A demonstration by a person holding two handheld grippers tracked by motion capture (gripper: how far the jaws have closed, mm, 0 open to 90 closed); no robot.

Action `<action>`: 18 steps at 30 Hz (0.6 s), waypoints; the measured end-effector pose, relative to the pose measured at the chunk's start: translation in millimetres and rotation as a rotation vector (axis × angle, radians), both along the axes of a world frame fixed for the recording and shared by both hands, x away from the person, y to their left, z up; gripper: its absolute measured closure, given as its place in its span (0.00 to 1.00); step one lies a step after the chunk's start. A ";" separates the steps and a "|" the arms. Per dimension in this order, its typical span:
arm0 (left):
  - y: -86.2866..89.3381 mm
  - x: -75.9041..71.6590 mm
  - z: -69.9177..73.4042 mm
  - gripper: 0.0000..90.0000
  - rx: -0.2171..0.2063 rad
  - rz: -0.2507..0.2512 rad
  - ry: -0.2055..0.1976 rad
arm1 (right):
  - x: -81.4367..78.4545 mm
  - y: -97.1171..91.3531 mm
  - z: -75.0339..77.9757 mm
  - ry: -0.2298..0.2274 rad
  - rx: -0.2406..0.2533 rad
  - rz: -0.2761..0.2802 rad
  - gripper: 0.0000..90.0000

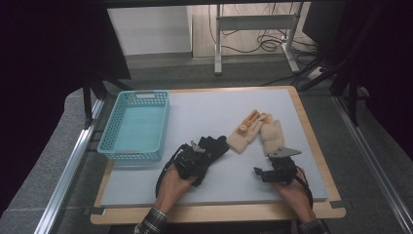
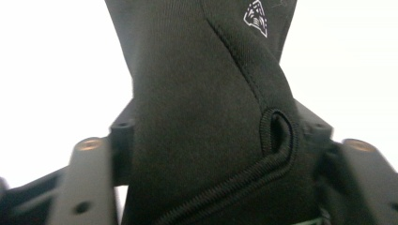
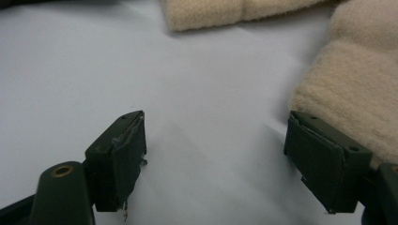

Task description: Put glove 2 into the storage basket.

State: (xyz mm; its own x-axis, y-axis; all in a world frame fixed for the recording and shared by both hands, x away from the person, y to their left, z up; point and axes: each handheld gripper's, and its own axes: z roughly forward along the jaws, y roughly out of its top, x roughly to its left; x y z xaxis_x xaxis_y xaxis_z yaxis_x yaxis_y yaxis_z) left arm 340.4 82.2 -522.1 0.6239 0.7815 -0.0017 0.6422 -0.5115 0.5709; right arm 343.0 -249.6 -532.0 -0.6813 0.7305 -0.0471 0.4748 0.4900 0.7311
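Left gripper view: the left gripper (image 2: 206, 187) clamps a black glove (image 2: 202, 117) — smooth knit, corded hem.

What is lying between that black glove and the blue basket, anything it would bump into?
Nothing visible. The black glove sits between the left gripper's jaws, and the stretch of grey table across to the turquoise basket is bare. The two beige gloves lie on the glove's far side, away from the basket.

A turquoise plastic basket (image 1: 135, 126) with perforated walls sits at about ten o'clock on the desk (image 1: 214, 109), which has a pale grey mat edged in wood. Toward one o'clock two cream fleece gloves (image 1: 257, 131) lie touching each other. Beyond the desk, at twelve o'clock, cables (image 1: 265, 41) trail across the floor by a white metal stand (image 1: 255, 24).
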 end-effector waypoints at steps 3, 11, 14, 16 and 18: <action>2.9 2.5 2.1 0.57 0.012 -0.020 -0.001 | 0.0 0.0 0.0 0.000 0.000 0.000 0.23; 12.5 4.6 11.2 0.73 -0.031 -0.026 -0.005 | 0.0 0.0 0.0 0.000 0.000 0.000 0.23; 17.2 6.2 18.1 0.74 -0.044 -0.015 -0.016 | 0.1 0.0 0.0 0.001 0.001 0.000 0.23; 18.8 7.3 22.2 0.75 -0.050 -0.012 -0.017 | 0.0 0.0 0.0 0.000 0.000 0.000 0.23; 19.1 9.0 28.3 0.75 -0.051 -0.012 -0.028 | 0.0 -0.1 0.0 0.000 0.000 0.000 0.23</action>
State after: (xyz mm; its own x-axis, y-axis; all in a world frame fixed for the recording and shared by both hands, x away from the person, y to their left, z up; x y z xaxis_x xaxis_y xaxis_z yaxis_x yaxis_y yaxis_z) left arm 349.5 101.4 -493.8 0.6337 0.7732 -0.0237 0.6194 -0.4887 0.6144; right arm 343.0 -249.7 -532.0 -0.6813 0.7305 -0.0466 0.4750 0.4897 0.7312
